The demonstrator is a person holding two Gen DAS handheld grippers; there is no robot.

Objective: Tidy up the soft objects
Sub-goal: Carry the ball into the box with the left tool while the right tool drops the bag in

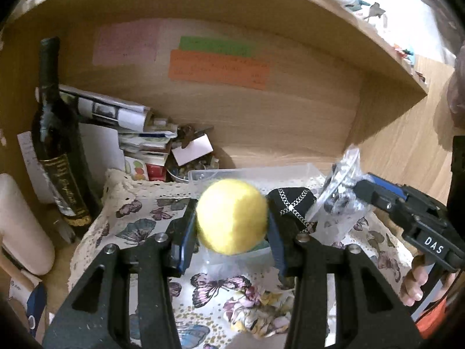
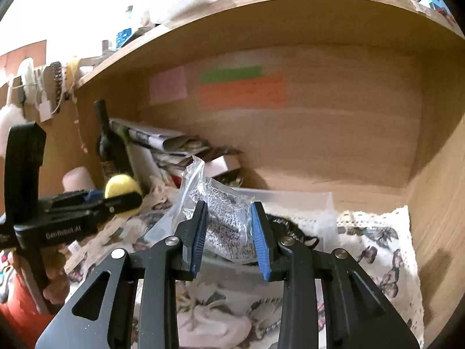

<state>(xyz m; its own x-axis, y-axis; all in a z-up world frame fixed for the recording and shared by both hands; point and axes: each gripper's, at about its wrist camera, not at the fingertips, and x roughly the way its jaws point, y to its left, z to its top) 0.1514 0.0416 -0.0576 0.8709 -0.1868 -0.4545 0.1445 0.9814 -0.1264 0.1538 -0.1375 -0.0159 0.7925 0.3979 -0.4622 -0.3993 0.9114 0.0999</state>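
Observation:
My left gripper (image 1: 232, 218) is shut on a yellow soft ball (image 1: 232, 216) and holds it above a clear plastic box (image 1: 250, 171) on the butterfly cloth (image 1: 139, 226). My right gripper (image 2: 229, 221) is shut on a clear bag of grey knitted fabric (image 2: 223, 218), held over the same box (image 2: 290, 196). In the left wrist view the right gripper (image 1: 351, 192) holds the bag (image 1: 340, 192) at the right. In the right wrist view the left gripper (image 2: 122, 200) with the ball (image 2: 120, 186) is at the left. A black item with a chain (image 1: 293, 206) lies in the box.
A dark wine bottle (image 1: 58, 133) stands at the left of the wooden cubby, with stacked papers and small boxes (image 1: 142, 145) behind the cloth. A pale cylinder (image 1: 20, 226) lies at far left. A floral fabric bundle (image 1: 261, 314) lies on the cloth in front.

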